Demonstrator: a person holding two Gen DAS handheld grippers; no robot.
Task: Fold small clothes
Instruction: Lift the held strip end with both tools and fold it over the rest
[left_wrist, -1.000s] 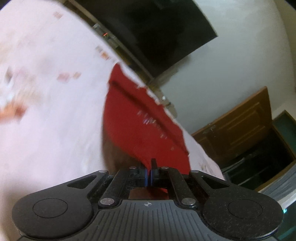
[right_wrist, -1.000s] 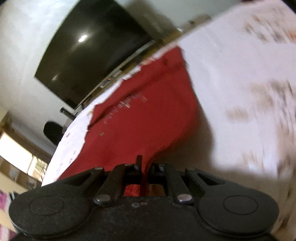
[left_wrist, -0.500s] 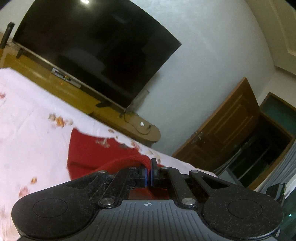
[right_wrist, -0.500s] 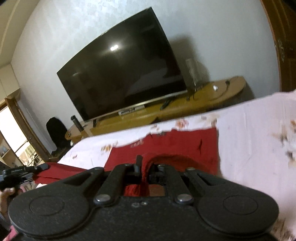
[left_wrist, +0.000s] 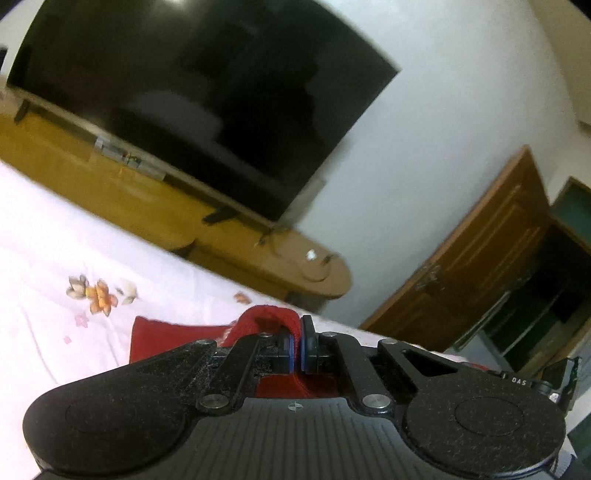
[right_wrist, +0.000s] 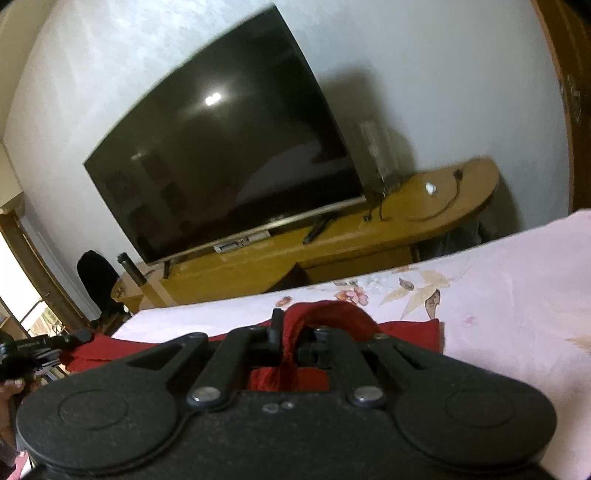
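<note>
Both grippers are pinching the red garment (left_wrist: 173, 334): the left gripper (left_wrist: 297, 345) and the right gripper (right_wrist: 290, 341) are each clamping a raised fold of it. The rest is lying on the flowered bedsheet (right_wrist: 517, 280), near the television (right_wrist: 229, 147).

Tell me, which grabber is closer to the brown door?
Right, probably. The door stands off to the right in both views. The right gripper is on that side, and the left gripper is farther left. Both pinch the red cloth.
</note>
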